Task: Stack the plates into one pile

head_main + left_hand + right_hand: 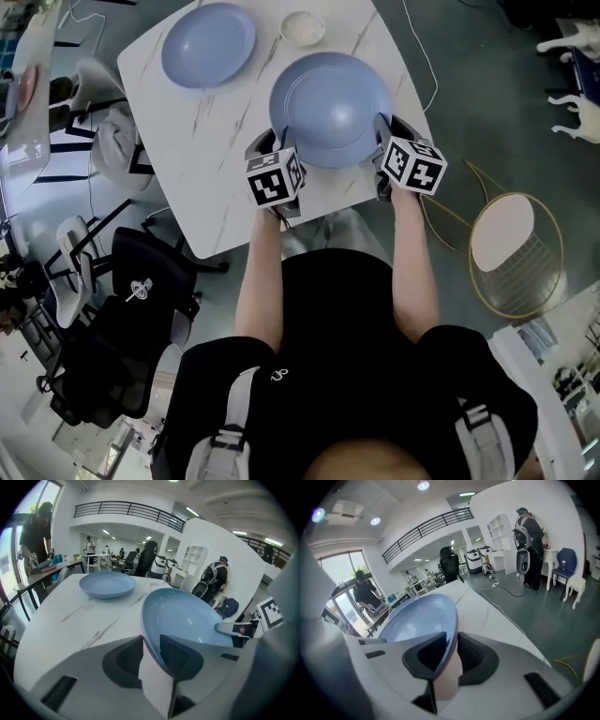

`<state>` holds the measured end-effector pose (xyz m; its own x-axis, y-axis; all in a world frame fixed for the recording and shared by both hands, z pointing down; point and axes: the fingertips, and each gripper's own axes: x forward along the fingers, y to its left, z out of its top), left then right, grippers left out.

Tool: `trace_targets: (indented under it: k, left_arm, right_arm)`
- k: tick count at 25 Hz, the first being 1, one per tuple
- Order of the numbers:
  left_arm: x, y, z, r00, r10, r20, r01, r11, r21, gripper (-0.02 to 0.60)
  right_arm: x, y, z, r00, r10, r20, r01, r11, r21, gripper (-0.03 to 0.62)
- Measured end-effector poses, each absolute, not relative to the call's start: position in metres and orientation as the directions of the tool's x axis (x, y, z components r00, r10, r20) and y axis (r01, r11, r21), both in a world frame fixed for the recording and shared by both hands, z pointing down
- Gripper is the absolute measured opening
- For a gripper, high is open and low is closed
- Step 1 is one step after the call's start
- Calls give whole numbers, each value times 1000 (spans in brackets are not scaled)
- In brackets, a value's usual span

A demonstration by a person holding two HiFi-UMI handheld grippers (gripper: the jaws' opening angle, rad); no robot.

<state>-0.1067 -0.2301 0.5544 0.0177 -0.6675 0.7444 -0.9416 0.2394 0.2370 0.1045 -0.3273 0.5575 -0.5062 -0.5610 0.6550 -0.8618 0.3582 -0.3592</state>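
Your left tongs (265,150) and right tongs (382,148) are both clamped on the near plate (330,105). It fills the space between them and hangs over the near right part of the tabletop (202,178). The small cream dish (303,28) stands just beyond its far rim, in the way straight ahead. The far plate (208,44) takes the far left corner. You have an open lane over the bare marble between the two plates and down the left side.

Bright ceiling lights, window glare left; fisheye warp, dark corners; sharp focus.
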Motion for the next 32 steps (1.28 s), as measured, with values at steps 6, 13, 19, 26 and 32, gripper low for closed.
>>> trace_targets:
  k: [6,13,19,26,32]
  left_arm:
    - [-170,-226,522,-56,-704,708,-919,314,239,121]
    - [-234,-216,500,-154,-716,681,-885,407,228,120]
    - [-289,-224,494,-186,-726,662,-881,421,214,121]
    - [-338,-250,503,-180,-723,668,-891,408,201,129]
    - [-369,-283,510,-166,-734,658,-909,373,188,133]
  right_arm:
    - [34,-337,536,-572,-532,625,-816,445,-368,87]
    - [-43,-348,519,-632,-482,606,-759,545,-357,92]
    - [-104,-361,513,-652,-457,605,-723,614,-316,100]
    - [-156,-389,517,-642,-453,619,-715,645,-269,103]
    - [-183,-417,526,-614,-469,635,-739,625,-253,106]
